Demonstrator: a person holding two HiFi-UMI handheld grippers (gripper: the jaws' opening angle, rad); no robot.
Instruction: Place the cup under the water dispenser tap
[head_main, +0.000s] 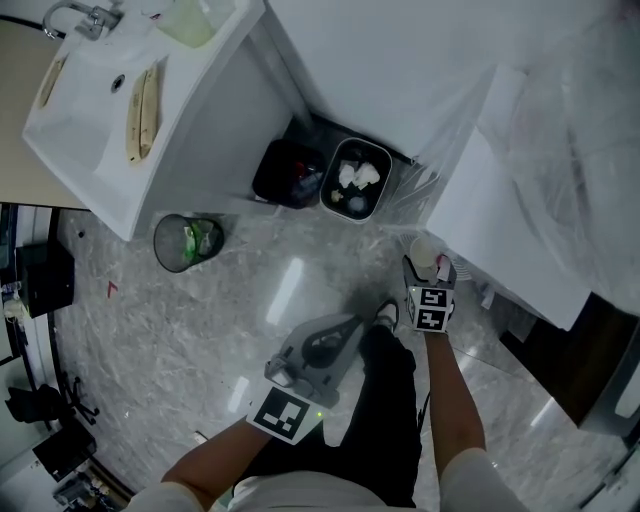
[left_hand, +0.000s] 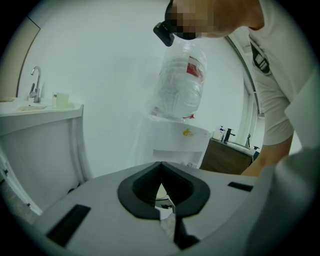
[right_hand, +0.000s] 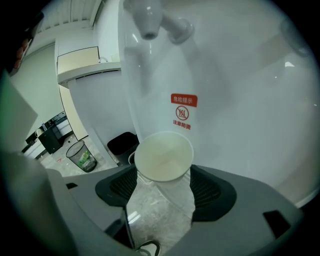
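Observation:
A white paper cup (right_hand: 164, 157) stands upright between the jaws of my right gripper (right_hand: 164, 173), right under the white tap (right_hand: 149, 20) of the water dispenser (right_hand: 240, 100). The jaws stand wide, and a gap shows between the left pad (right_hand: 122, 184) and the cup's wall. From the head view, the cup (head_main: 424, 250) sits just ahead of the right gripper (head_main: 428, 268), against the dispenser (head_main: 500, 220). My left gripper (head_main: 350, 324) hangs lower, over the floor, its jaws shut and empty. In its own view the left gripper (left_hand: 161, 166) faces the dispenser (left_hand: 175, 142) and its bottle (left_hand: 180, 82).
A second tap (right_hand: 181, 27) sits beside the first, above a red warning label (right_hand: 183, 100). On the floor stand a mesh waste bin (head_main: 187, 242), a black bin (head_main: 290, 172) and a grey bin (head_main: 355, 180) with crumpled paper. A sink counter (head_main: 100, 110) fills the upper left.

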